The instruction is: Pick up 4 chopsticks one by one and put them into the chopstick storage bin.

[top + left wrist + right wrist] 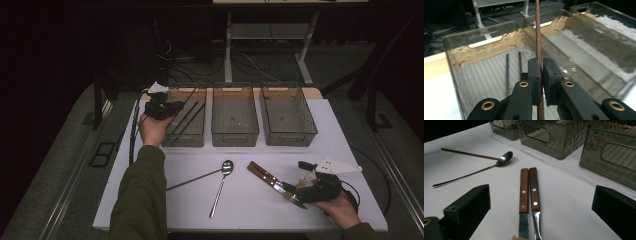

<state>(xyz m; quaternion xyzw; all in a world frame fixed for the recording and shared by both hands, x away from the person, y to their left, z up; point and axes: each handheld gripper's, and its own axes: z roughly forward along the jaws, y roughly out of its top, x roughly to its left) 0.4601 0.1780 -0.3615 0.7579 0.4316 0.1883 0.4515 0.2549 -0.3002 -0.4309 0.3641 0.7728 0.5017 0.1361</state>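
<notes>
In the high view the left gripper (164, 107) is held over the near end of the leftmost bin (186, 120), one of three smoky see-through bins standing in a row along the far side of the white surface (250, 205); two thin dark chopsticks (189, 117) already lie slanted inside that bin. The middle bin (234, 116) and the right bin (287, 115) stand just beside it. Nearer the person, a brown chopstick (192, 179) lies on the surface with its tip close to the bowl of a metal spoon (221, 186), and to the right lie two wooden-handled knives (267, 178) side by side, their blades reaching under the right gripper (300, 192), which rests low on the surface. In the left gripper view the fingers (535, 75) are pressed almost together on a thin reddish-brown chopstick (538, 37), which stands upright between them and rises past the top of the frame; behind it is the leftmost bin's wall with its handle slot, and the two dark sticks lie on its ribbed floor. In the right gripper view the fingers (474, 205) stand wide apart with nothing gripped; the two knives (529, 191) lie between them on the surface, handles pointing away, with the spoon (499, 162) and the lying chopstick (469, 153) beyond on the left and the bins at the far edge.
</notes>
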